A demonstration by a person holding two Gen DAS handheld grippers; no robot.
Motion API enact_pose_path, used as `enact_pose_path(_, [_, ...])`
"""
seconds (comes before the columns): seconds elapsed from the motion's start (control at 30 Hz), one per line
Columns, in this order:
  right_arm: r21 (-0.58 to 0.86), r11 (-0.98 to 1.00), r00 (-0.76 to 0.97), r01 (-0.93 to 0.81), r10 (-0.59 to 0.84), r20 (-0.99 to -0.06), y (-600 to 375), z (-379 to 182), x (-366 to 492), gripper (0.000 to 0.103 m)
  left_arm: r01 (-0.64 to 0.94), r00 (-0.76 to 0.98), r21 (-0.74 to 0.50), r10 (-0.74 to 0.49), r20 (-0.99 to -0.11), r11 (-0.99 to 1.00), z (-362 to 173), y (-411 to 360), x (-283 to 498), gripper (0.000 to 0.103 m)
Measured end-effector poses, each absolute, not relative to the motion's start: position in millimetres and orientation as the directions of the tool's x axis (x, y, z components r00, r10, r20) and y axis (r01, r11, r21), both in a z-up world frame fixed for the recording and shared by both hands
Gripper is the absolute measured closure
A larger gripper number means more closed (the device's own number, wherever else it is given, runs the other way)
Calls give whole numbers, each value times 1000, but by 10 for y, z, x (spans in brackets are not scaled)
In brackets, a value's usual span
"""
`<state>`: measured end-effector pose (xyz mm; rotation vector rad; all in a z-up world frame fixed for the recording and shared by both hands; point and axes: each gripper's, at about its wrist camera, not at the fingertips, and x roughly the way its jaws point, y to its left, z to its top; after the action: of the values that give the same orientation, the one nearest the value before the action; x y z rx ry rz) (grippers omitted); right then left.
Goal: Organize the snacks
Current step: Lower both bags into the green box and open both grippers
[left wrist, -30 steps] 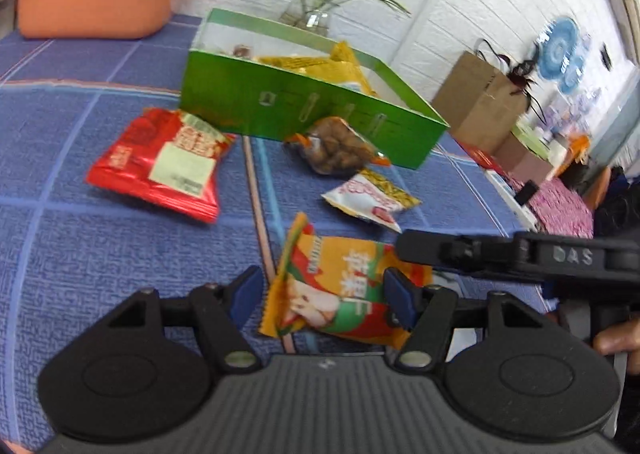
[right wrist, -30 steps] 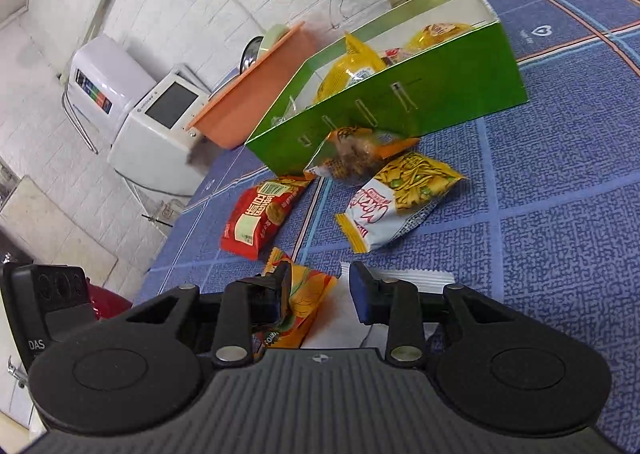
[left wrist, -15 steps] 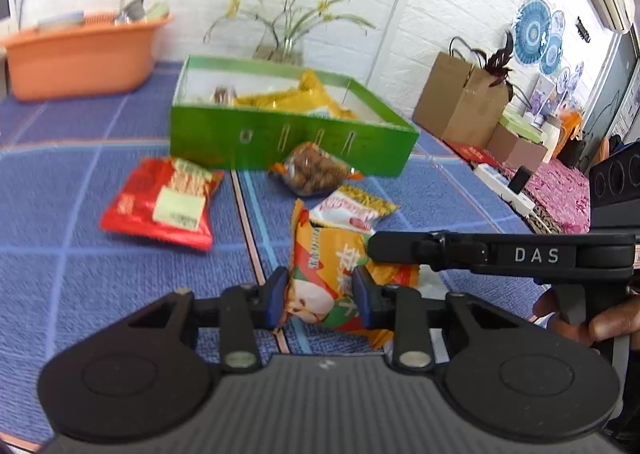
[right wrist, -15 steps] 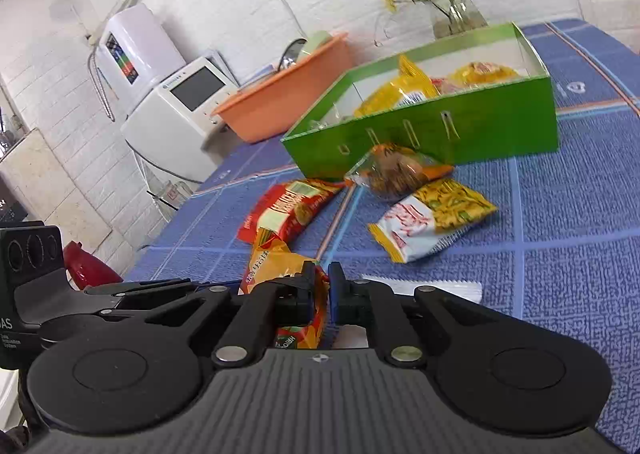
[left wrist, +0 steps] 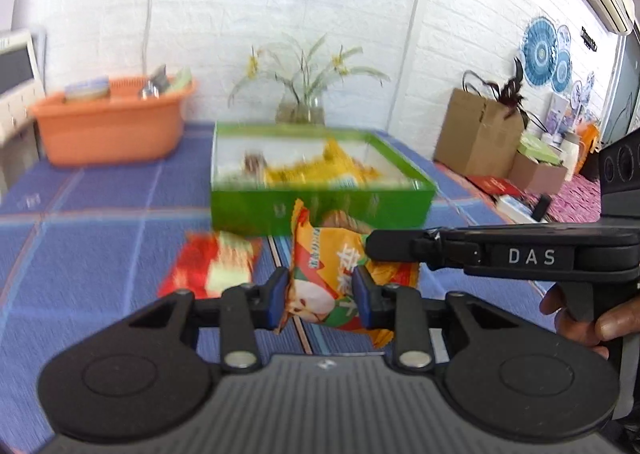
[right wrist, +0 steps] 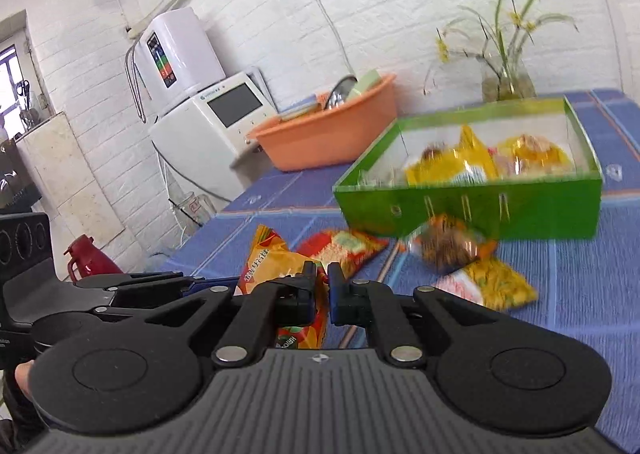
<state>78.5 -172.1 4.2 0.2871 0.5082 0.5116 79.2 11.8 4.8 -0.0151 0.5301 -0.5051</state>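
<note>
The green box (left wrist: 320, 206) lay straight ahead of both grippers and slightly below them, its long side facing me, near but not touching the load. I judged the coming move to be a forward carry over that near wall.

The orange snack bag (left wrist: 332, 274) hung between the two tools, its long axis running away from me toward the box. My left gripper (left wrist: 320, 296) was clamped on the bag's near end, pads pressing both faces. My right gripper (right wrist: 322, 288) was pinched nearly together on the bag's right-hand edge; in the left view its fingers reached in from the right. Both hands were equally close to the box, as far as I could judge.

Count, outside the box: one red bag (right wrist: 344, 250) left of the held bag, one clear bag of brown nuts (right wrist: 448, 246) against the box wall, one yellow-and-white bag (right wrist: 488, 284) ahead-right. Inside: at least two yellow packets, blurred; exact number unclear. One orange basin (right wrist: 328, 134) beyond-left.
</note>
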Motion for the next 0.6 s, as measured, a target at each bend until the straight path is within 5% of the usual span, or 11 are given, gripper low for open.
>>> enact_pose_path(0.23, [288, 893, 835, -347, 434, -338, -1832, 353, 1131, 92, 467, 807, -37, -443, -392, 884, 351, -161, 1215, 73])
enact_pose_path(0.6, [237, 949, 892, -207, 282, -353, -2140, 256, 1647, 92, 484, 800, -23, -452, -395, 875, 298, -685, 1891, 73])
